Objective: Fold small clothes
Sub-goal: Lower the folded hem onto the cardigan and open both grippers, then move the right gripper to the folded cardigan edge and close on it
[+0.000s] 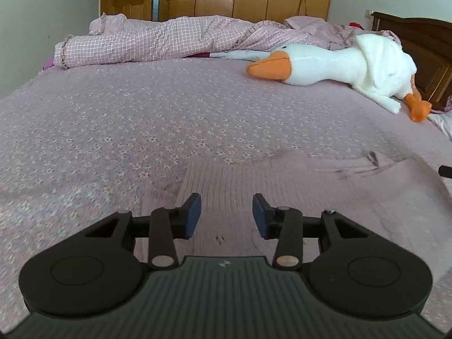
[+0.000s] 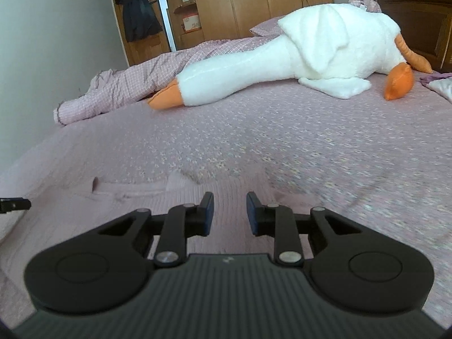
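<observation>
Left wrist view, left to right:
- Bed (image 1: 84, 130): pink floral-print cover, bare over most of the near half.
- Checked quilt (image 1: 158, 39): crumpled along the far side of the bed.
- Left gripper (image 1: 226, 216): blue-padded jaws spread apart, nothing between them, low over the garment.
- Knit garment (image 1: 282, 192): small pale pink ribbed sweater, lying flat on the cover directly beneath and ahead of the jaws, reaching right toward the frame edge; blurred.
- Plush goose (image 1: 339, 65): white with orange beak and feet, lying on its side at far right, well apart from the garment.
- Dark wooden headboard (image 1: 423, 48): behind the goose.

Right wrist view, left to right:
- Dark coat (image 2: 138, 14): hanging by the wooden wardrobe (image 2: 254, 0).
- Black tip of the other gripper: at the left edge, just over the sweater.
- Sweater (image 2: 141, 206): spread left of and under the jaws.
- Right gripper (image 2: 230, 213): jaws parted, gap narrower than the left's, empty, over the garment's right portion.
- Goose (image 2: 310, 50): across the far bed.
</observation>
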`<state>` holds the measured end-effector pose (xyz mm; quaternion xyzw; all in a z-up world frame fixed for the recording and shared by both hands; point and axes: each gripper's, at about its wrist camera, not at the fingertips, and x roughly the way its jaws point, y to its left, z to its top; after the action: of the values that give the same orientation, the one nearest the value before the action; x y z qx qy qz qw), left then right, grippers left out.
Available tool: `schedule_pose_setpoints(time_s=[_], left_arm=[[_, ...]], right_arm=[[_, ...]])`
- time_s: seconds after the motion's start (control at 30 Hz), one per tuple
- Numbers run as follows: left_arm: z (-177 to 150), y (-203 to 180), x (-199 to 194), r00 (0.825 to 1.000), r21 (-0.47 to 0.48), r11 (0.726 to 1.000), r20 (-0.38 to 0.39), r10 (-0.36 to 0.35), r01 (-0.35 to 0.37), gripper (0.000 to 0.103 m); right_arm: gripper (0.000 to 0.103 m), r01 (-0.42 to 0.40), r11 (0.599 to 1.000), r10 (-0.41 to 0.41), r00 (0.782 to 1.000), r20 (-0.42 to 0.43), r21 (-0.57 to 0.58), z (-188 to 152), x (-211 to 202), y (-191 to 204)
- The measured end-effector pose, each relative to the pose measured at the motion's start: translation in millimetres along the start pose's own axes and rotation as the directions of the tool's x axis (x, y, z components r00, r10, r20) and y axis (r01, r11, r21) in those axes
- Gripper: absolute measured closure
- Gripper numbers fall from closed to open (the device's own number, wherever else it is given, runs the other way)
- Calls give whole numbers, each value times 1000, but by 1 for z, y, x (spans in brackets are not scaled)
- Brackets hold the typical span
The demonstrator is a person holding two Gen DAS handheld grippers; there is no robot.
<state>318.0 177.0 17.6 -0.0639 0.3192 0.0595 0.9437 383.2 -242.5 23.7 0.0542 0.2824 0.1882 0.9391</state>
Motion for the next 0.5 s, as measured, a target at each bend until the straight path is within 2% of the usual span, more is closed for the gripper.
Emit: schedule_pose_setpoints(time_s=[0.03,0.1,0.17,0.37,0.4,0.47,0.5], left_arm=[[-1,-2,-11,1000,-2,1000,8,-5,5,54],[-2,-7,-31,1000,-8,1000,26,-13,13,42],[-5,-14,-52,999,-8,1000,46,-23,23,36],[-25,-32,-96,997,-1,999,70,-35,35,26],[-30,-36,-102,997,-8,999,74,-36,36,21],[-39,-40,-109,995,-17,998,79,-53,54,18],[-45,-41,-111,995,-23,998,80,-59,61,17]], right_arm=[[75,3,1000,-3,1000,2,0,0,-7,0],[74,1,1000,-2,1000,9,14,0,-25,-1],[74,-12,1000,12,1000,16,27,-4,-40,0],[74,-19,996,18,1000,11,85,-26,-66,-3],[72,-23,995,23,1000,6,101,-30,-68,-7],[57,-29,992,29,1000,2,122,-40,-72,-15],[57,-29,990,27,1000,16,140,-45,-74,-21]])
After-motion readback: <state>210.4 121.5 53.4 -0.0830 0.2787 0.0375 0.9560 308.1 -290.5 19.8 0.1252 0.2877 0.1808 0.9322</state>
